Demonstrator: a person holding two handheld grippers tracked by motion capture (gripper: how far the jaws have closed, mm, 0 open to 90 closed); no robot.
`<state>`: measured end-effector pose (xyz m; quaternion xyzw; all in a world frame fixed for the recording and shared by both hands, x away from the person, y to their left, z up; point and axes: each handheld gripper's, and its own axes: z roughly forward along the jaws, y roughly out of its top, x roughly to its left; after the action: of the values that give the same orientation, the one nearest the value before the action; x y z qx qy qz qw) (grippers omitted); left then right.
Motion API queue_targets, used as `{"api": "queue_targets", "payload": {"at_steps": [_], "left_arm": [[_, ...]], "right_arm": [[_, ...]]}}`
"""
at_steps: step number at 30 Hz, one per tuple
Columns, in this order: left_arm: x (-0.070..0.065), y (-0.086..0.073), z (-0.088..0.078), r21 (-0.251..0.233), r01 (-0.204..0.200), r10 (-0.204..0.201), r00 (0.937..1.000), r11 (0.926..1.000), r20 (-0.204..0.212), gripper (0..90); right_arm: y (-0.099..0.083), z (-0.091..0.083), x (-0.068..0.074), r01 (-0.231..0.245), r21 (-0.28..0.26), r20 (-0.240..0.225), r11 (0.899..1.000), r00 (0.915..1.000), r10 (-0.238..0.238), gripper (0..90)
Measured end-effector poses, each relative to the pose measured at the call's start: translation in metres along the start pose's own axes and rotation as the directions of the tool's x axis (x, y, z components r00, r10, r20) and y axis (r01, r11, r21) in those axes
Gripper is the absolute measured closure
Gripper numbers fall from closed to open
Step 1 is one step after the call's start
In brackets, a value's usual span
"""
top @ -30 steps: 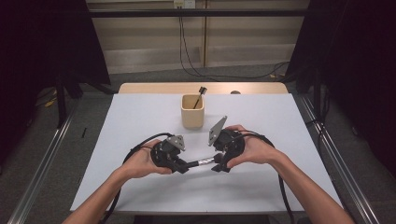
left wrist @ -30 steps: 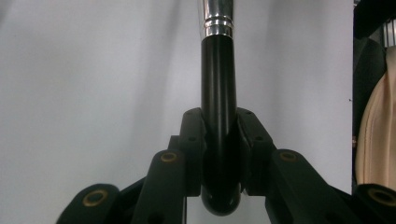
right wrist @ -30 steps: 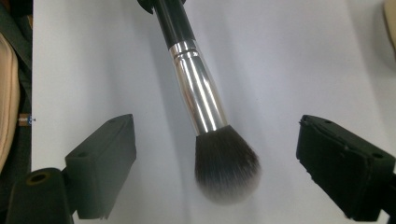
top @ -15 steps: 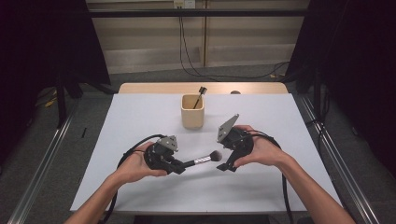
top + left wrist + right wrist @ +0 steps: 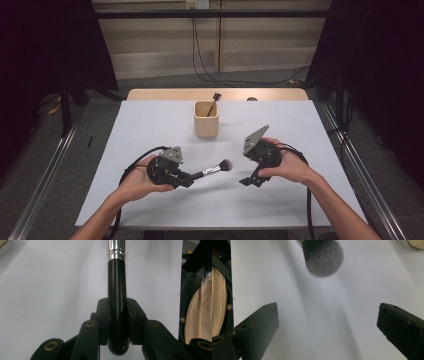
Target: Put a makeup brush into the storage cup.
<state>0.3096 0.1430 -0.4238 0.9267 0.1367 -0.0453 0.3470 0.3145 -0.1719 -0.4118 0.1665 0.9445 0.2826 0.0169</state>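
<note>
A makeup brush (image 5: 212, 170) with a black handle, silver ferrule and dark bristle head hangs just above the white table (image 5: 150, 125). My left gripper (image 5: 187, 180) is shut on its handle (image 5: 117, 302), near the rounded butt end. The bristle head (image 5: 323, 257) points toward my right gripper (image 5: 250, 180), which stands a short way to the right of it. The right gripper's (image 5: 328, 315) jaws have just been opening and are wide apart, with nothing between them. A wooden cup (image 5: 206, 120) stands at the back middle with a second brush (image 5: 215, 100) leaning in it.
The person's hands and forearms come in from the bottom edge, and black cables loop beside each gripper. Bare white tabletop lies between the grippers and the cup. Metal rails run along both sides of the table.
The two hands have drawn apart. The right gripper has opened and moved right, away from the brush head. The left gripper has shifted left with the brush in it.
</note>
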Motion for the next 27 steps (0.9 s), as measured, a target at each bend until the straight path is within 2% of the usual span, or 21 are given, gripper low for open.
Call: {"api": "queue_targets", "payload": {"at_steps": [4, 7, 12, 17, 20, 21, 25, 27], "left_arm": [[0.002, -0.006, -0.003, -0.024, 0.027, -0.028, 0.9993, 0.9993, -0.025, 74.7], [0.003, -0.011, -0.005, -0.054, 0.050, -0.051, 0.9984, 0.9973, -0.025, 74.7], [0.005, -0.018, -0.007, -0.104, 0.070, -0.073, 0.9970, 0.9922, -0.026, 74.8], [0.006, -0.022, -0.010, -0.139, 0.081, -0.085, 0.9960, 0.9869, -0.026, 74.8], [0.006, -0.023, -0.011, -0.172, 0.087, -0.094, 0.9948, 0.9812, -0.038, 74.8], [0.006, -0.023, -0.012, -0.178, 0.082, -0.094, 0.9938, 0.9807, -0.059, 74.8], [0.007, -0.024, -0.012, -0.209, 0.092, -0.106, 0.9927, 0.9736, -0.057, 74.8], [0.007, -0.024, -0.012, -0.227, 0.095, -0.115, 0.9905, 0.9692, -0.075, 74.7]], "right_arm": [[-0.007, -0.004, 0.001, -0.010, -0.035, -0.017, 0.999, 0.9998, 0.009, 3.0], [-0.011, -0.007, 0.003, -0.019, -0.064, -0.024, 0.998, 0.9996, 0.018, 2.9], [-0.017, -0.004, 0.007, -0.030, -0.080, 0.003, 0.996, 0.9995, 0.030, 3.9], [-0.020, -0.006, 0.007, -0.055, -0.126, 0.012, 0.991, 0.9983, 0.057, 4.1], [-0.021, -0.007, 0.008, -0.064, -0.154, 0.028, 0.986, 0.9972, 0.069, 4.0], [-0.021, -0.007, 0.009, -0.065, -0.158, 0.027, 0.985, 0.9972, 0.070, 4.0], [-0.025, -0.004, 0.014, -0.065, -0.176, 0.042, 0.982, 0.9964, 0.073, 4.5], [-0.027, -0.003, 0.014, -0.068, -0.192, 0.038, 0.979, 0.9963, 0.077, 4.4]]}}
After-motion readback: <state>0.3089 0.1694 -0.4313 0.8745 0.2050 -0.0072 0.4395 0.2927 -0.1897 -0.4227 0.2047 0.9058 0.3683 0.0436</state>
